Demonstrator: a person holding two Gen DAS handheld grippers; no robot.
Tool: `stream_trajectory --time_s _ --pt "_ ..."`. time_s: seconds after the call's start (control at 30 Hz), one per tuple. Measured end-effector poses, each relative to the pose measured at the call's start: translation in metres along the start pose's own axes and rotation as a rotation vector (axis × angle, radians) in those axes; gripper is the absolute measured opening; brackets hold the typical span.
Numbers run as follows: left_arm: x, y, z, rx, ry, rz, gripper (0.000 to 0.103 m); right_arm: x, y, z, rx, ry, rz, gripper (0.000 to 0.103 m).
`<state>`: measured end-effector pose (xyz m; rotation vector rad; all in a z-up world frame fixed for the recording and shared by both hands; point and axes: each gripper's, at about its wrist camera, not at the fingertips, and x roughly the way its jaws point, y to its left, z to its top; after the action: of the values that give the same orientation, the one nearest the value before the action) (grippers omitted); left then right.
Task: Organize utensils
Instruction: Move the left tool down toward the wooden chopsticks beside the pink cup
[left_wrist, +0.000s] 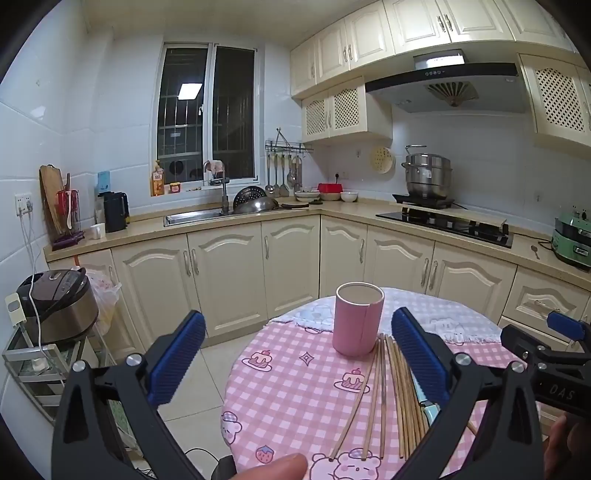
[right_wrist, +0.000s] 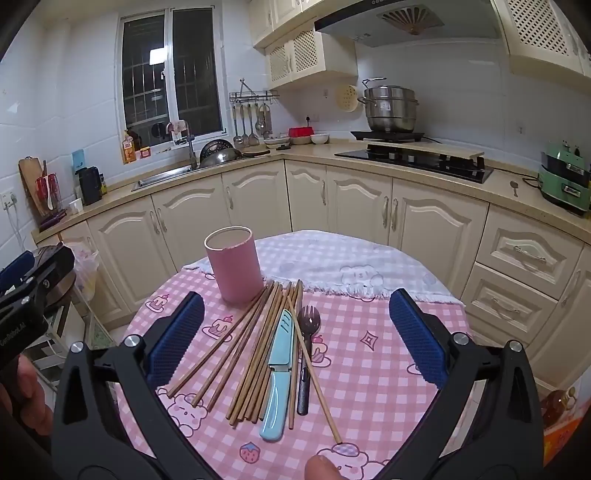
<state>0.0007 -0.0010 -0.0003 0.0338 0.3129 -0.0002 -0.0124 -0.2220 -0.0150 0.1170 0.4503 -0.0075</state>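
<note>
my left fingers (left_wrist: 298, 357) and right fingers (right_wrist: 296, 335) both stand wide with nothing in them. the pink cup (right_wrist: 234, 264) stands upright on the table (right_wrist: 388, 369); the chopsticks (right_wrist: 255, 339), blue knife (right_wrist: 277, 384) and dark fork (right_wrist: 307, 332) lie just beside the cup.

round table (right_wrist: 388, 369) under a pink checked cloth with cake and bear prints. on it: an upright pink cup (right_wrist: 232, 264), beside it a loose bundle of wooden chopsticks (right_wrist: 255, 343), a light blue knife (right_wrist: 279, 373) and a dark fork (right_wrist: 308, 350) among them.
</note>
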Motion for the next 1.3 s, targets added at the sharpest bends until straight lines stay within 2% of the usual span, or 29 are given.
stream_trajectory --time_s 0.17,0.27,0.37,0.47,0.7,1.07,1.3 --pt "0.001 -0.002 0.001 0.0 -0.011 0.0 0.099 0.002 0.001 0.0 -0.013 -0.005 0.003 0.098" --pt "0.004 -0.004 0.004 0.014 -0.018 0.0 0.099 0.007 0.003 0.021 -0.022 0.0 0.014 0.098" --pt "0.019 -0.001 0.01 0.035 -0.029 0.011 0.099 0.017 -0.004 0.04 -0.044 -0.006 0.003 0.098" --pt "0.037 0.0 0.012 0.039 -0.012 0.003 0.099 0.031 -0.017 0.038 -0.031 0.005 -0.007 0.098" --pt "0.08 -0.011 0.01 0.034 0.105 -0.038 0.099 0.059 -0.026 0.038 -0.028 0.124 -0.012 0.098" --pt "0.109 -0.019 0.02 0.056 0.198 -0.041 0.099 0.084 -0.035 0.054 0.001 0.207 0.047 0.098" --pt "0.144 -0.021 -0.004 0.097 0.331 -0.037 0.099 0.113 -0.042 0.036 -0.007 0.329 0.066 0.098"
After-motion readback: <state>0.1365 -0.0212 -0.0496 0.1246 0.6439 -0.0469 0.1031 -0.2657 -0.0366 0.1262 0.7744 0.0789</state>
